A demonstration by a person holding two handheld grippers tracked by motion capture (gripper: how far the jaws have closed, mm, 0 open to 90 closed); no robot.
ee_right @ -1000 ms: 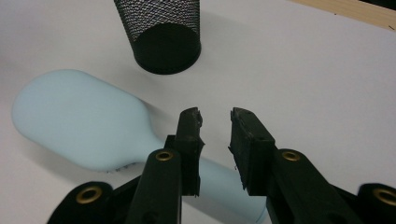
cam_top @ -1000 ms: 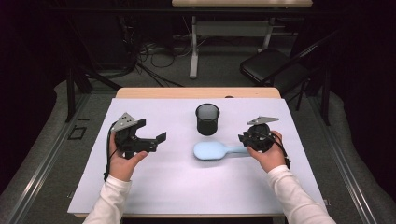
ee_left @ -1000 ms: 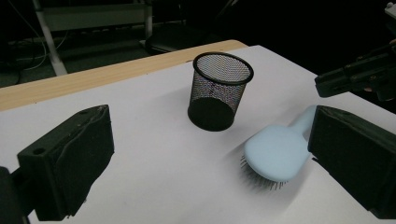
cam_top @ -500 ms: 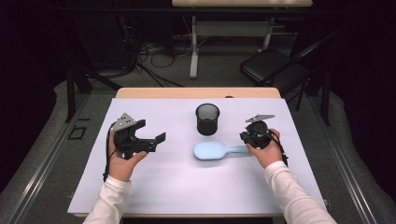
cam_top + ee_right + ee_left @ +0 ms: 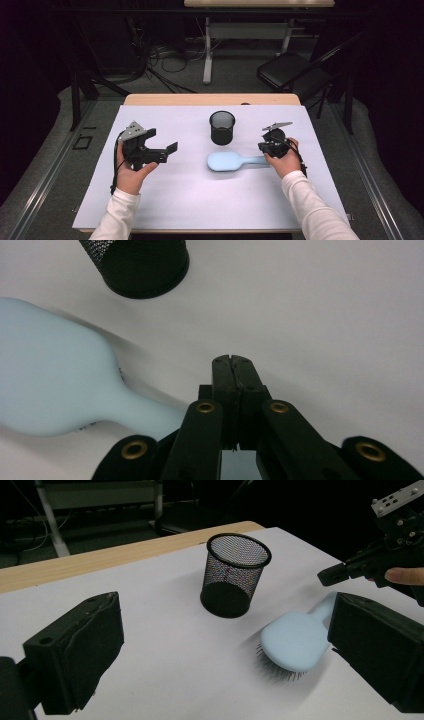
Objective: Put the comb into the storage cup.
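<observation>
White sheet (image 5: 200, 200): it covers most of my wooden table (image 5: 210, 99), and all the work lies on it.

Black mesh pen cup (image 5: 222, 128): it stands upright and empty near the far middle of the sheet, just beyond the brush head and apart from it.

Pale blue hairbrush (image 5: 227, 161): it lies bristles down on the sheet in front of the cup. The head points toward my left side and the handle runs toward my right hand. It lies where it lay a second ago.

Left gripper (image 5: 169, 152): the jaws are spread wide and hold nothing. It hangs over the left half of the sheet, well apart from the brush, aimed at cup and brush.

Right gripper (image 5: 232, 362): it sits over the handle end of the brush. Its jaws have just been closing and the tips now meet, clenched with nothing between them. The handle passes underneath, outside the pinch.

What that means: I judge this closure missed the handle, so the brush is not yet gripped. I must reopen and come lower around the handle before any lift toward the cup.
</observation>
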